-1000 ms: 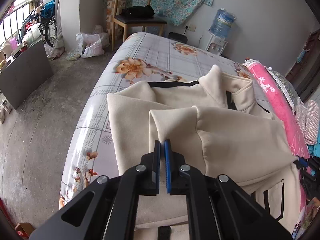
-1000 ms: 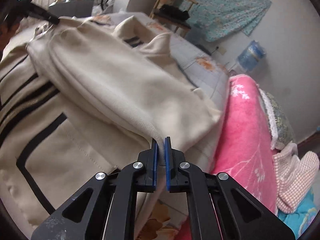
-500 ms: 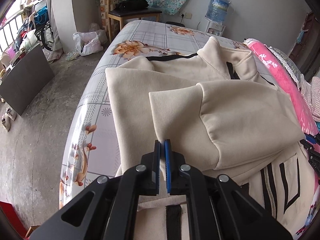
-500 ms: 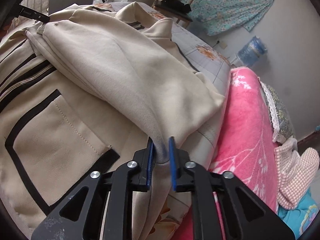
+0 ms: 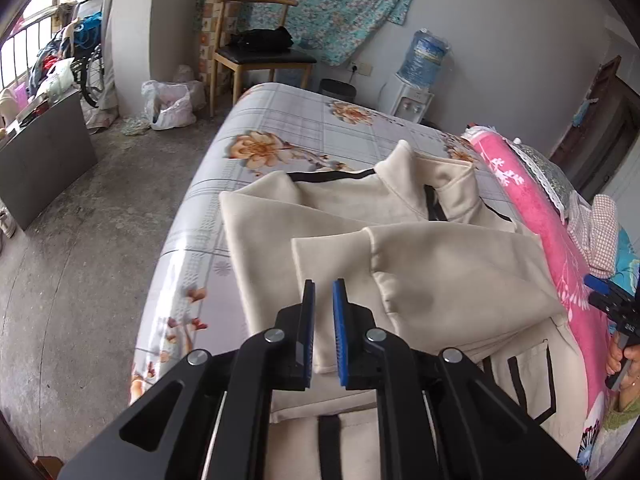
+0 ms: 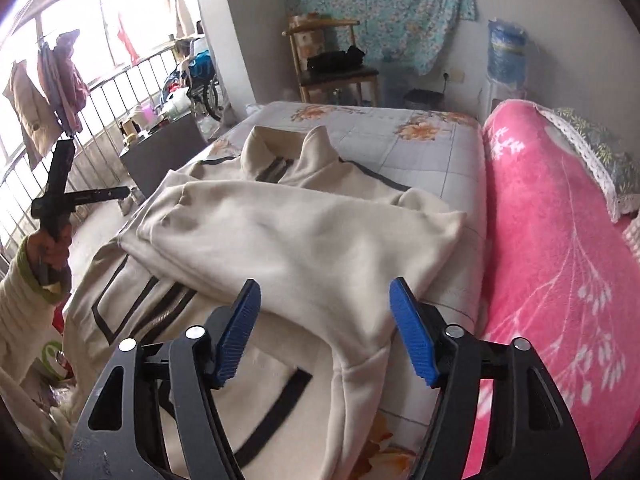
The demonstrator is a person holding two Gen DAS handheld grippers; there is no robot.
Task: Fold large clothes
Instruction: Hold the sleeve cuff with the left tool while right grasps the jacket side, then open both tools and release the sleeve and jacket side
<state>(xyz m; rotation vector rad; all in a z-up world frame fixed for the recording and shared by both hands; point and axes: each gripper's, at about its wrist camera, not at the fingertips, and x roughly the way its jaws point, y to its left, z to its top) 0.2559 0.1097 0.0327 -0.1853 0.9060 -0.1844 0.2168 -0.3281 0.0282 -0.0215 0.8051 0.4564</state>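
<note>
Now jacket sleeve overlies jacket's chest.

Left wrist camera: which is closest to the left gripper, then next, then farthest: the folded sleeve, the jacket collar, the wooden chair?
From the left gripper:
1. Folded sleeve, just ahead, lying across the jacket.
2. Jacket collar, farther up the bed.
3. Wooden chair, beyond the bed, by the wall.

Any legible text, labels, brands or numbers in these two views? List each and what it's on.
None can be read.
Water bottle label: blue print, too blurred to read.
Patterned box stack behind the chair: pictures only, no legible words.
Cream jacket: black trim, no visible logo or tag.
</note>
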